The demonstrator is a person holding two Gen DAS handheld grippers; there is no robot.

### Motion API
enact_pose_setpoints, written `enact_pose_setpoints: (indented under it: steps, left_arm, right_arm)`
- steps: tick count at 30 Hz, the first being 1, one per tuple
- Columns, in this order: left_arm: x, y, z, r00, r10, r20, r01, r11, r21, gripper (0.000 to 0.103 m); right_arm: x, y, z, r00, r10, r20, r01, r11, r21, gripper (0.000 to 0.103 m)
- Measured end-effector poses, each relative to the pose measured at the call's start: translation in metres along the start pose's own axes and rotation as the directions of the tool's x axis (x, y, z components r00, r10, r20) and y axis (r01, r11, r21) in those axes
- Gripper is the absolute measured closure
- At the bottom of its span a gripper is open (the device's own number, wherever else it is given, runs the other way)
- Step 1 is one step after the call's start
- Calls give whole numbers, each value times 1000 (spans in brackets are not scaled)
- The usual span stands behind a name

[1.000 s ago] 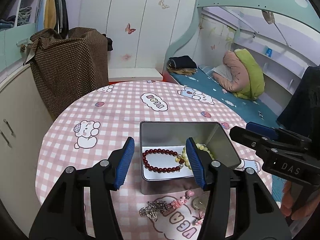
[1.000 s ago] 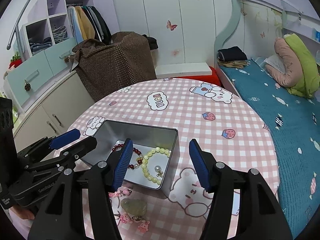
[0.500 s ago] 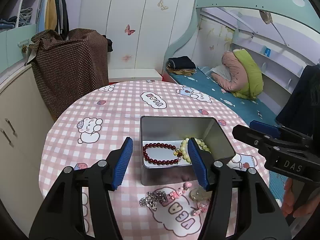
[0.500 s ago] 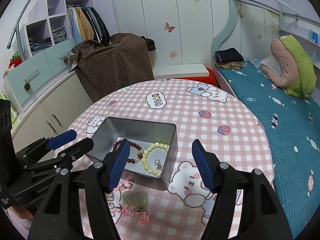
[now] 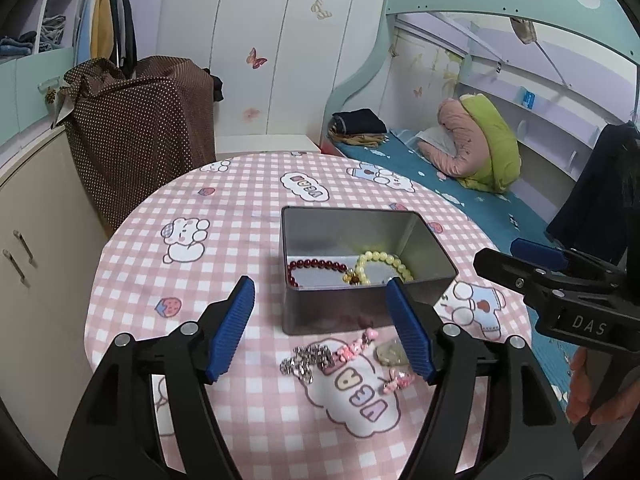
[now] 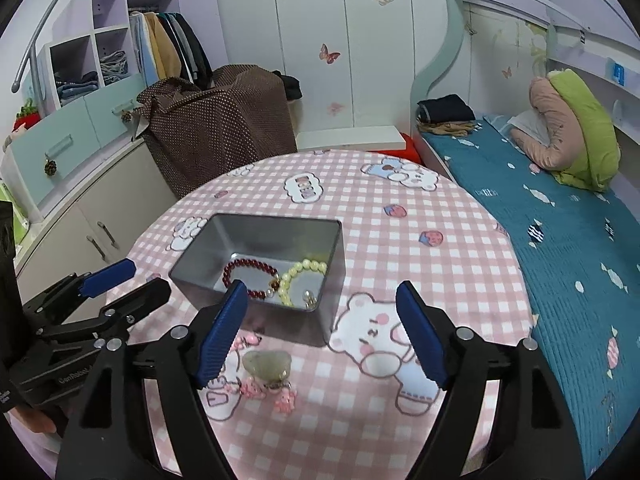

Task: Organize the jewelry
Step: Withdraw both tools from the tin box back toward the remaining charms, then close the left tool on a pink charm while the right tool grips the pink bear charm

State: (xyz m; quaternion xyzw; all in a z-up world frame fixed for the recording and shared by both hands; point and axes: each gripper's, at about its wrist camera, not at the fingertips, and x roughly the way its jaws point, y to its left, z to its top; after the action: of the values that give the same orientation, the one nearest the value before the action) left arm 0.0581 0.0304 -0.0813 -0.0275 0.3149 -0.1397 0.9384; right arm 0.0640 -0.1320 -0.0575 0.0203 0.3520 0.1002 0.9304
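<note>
The near wall of the tin point(image 5: 352, 304) hides part of its floor in the left wrist view, so only the upper arcs of the two bracelets inside show there: one red bracelet point(image 5: 316, 266) and one yellow bracelet point(image 5: 384, 262), touching where a small charm sits between them. The right wrist view shows more of both, the red bracelet point(image 6: 250, 276) and the yellow bracelet point(image 6: 298, 278), plus a small metal piece by the yellow one that is too small to make out. Loose on the counter point(image 5: 248, 200), just in front of the tin, lie a silver chain point(image 5: 306, 360), a green stone point(image 6: 267, 364) and several pink charms point(image 6: 285, 396); their exact count is hard to tell, since the right gripper's near finger covers some of them. The left gripper point(image 5: 320, 328) hovers over this cluster with its fingers spread apart and nothing between the pads; its jaws have just been opening. The right gripper point(image 6: 320, 332) hangs over the tin's near corner and the stone, likewise spread and empty, jaws also just opened wider. Each gripper shows at the edge of the other's view, cut off by the frame, with part of a hand point(image 5: 592, 396) on its handle. Beyond the counter stand a brown dotted cover point(image 6: 216, 128), a wardrobe and a bed point(image 6: 540, 216).
</note>
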Motion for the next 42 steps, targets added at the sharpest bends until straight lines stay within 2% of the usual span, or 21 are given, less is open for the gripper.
enact_pose_setpoints:
  steps: [15,20,23,25,29,38,40,42]
  left_arm:
    - [1,-2,-36,996,-14,-87,16,999,31,24]
    - [1,-3,-46,994,-17,-111,22,999,43,22]
    - [1,-4,-52,992,-25,-124,31,999,44,22]
    - [2,-5,-55,991,-25,-128,31,998,48,22]
    - [3,-8,-58,991,-22,-130,31,997,69,22]
    - [5,-16,-58,990,-51,-133,62,995,81,22]
    - [7,-19,-59,989,-57,-136,69,994,86,22]
    - [9,-22,-58,988,-62,-138,75,993,90,22]
  right_arm:
    - [21,10,-51,990,8,-142,-9,1000,-7,27]
    - [25,14,-62,986,4,-165,-8,1000,-25,29]
    - [27,17,-67,984,-9,-176,3,999,-35,37]
    - [31,19,-69,982,-14,-187,4,999,-50,47]
    - [37,23,-74,979,-4,-205,-8,998,-57,54]
    - [42,31,-72,982,-17,-190,-7,992,-126,70]
    - [42,31,-73,982,-29,-185,0,989,-151,81]
    - [41,28,-74,983,-18,-183,-10,989,-150,87]
